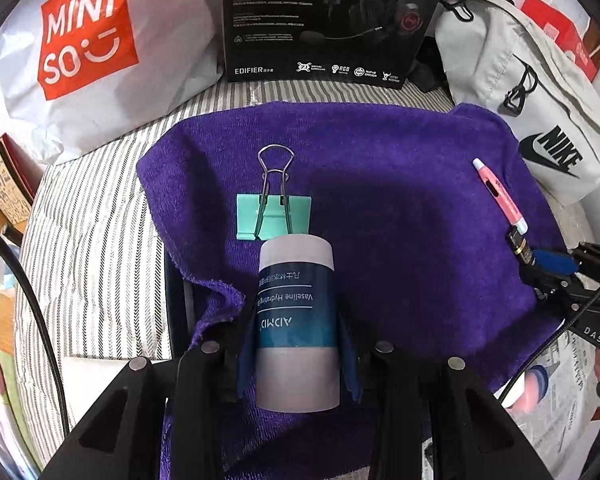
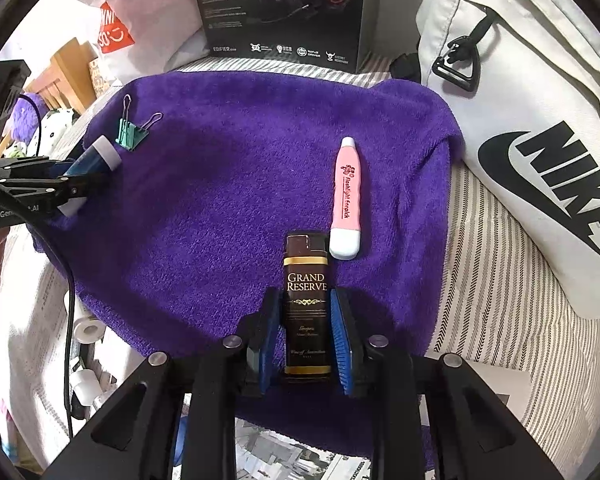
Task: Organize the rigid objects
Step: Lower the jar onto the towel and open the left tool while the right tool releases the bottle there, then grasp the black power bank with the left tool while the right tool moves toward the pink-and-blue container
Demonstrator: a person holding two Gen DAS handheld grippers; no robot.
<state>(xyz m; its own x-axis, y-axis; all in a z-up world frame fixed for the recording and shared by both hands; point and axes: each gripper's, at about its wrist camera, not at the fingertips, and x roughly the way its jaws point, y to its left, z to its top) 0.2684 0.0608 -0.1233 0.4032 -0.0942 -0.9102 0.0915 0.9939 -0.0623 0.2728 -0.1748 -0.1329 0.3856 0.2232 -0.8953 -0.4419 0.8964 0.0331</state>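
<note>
My left gripper (image 1: pixel 298 320) is shut on a white and blue Vaseline tube (image 1: pixel 296 320), held over a purple towel (image 1: pixel 380 200); the tube's cap end lies just short of a green binder clip (image 1: pixel 274 216). My right gripper (image 2: pixel 306 320) is shut on a dark brown Grand Reserve lighter (image 2: pixel 306 304), just below and left of a pink flashlight earpick (image 2: pixel 346 196) on the towel (image 2: pixel 240 200). The right wrist view also shows the left gripper (image 2: pixel 72 184) with the tube (image 2: pixel 100 156) beside the clip (image 2: pixel 130 132). The left wrist view shows the right gripper (image 1: pixel 540 260), the lighter (image 1: pixel 520 245) and the earpick (image 1: pixel 498 194).
A black Edifier headset box (image 1: pixel 332 20) stands behind the towel. A white Miniso bag (image 1: pixel 88 52) lies at back left and a white Nike bag (image 1: pixel 540 120) at the right. Striped bedding (image 1: pixel 92 240) surrounds the towel. Newspaper (image 1: pixel 572 380) lies at the near right.
</note>
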